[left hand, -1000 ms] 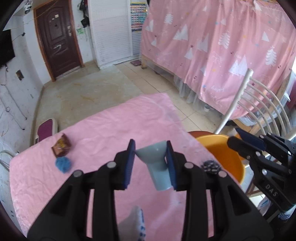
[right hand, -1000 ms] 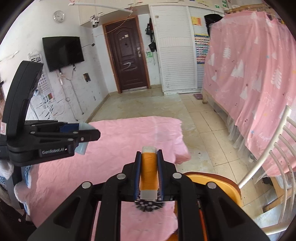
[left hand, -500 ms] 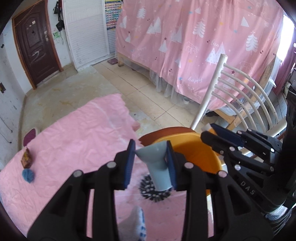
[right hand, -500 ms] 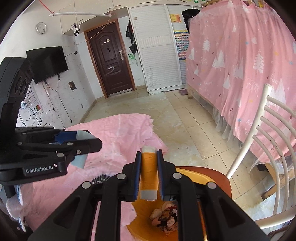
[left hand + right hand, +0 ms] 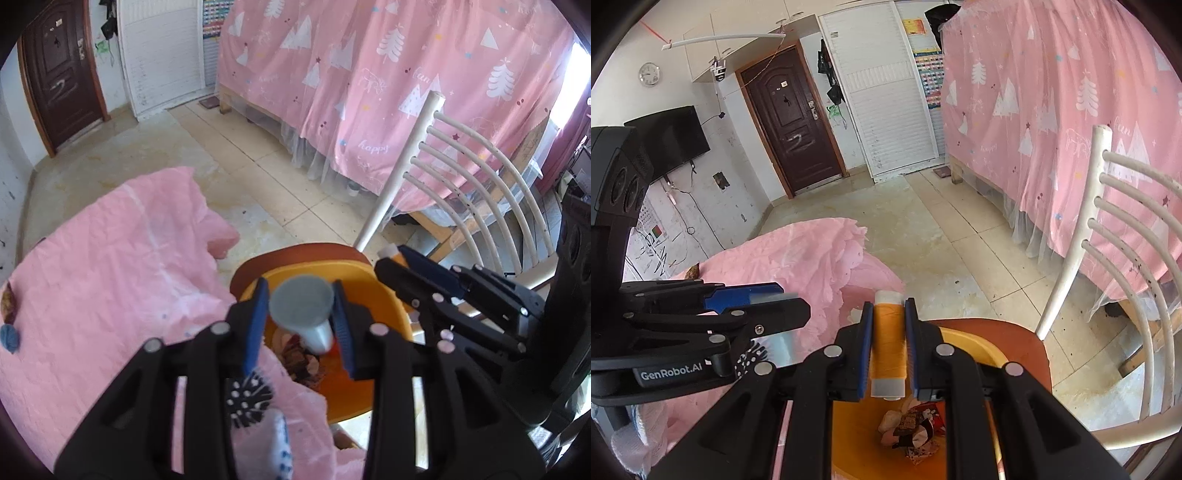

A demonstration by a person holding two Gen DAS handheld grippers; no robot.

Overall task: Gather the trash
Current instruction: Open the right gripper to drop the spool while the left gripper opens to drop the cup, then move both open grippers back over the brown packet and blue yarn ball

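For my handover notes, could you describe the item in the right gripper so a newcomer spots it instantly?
Find the orange basin on the brown chair seat. Above it, the right gripper clamps a spool of orange thread, white at both ends, unlike the crumpled wrappers below.

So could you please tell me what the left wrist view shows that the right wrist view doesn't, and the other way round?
Only the left wrist view shows the grey cup end-on between the left gripper pads, which have just been opening, and the blue scrap on the cloth. Only the right wrist view shows the TV and clock. Both show the orange basin with wrappers inside, the orange spool in the right gripper, the chair and the door.
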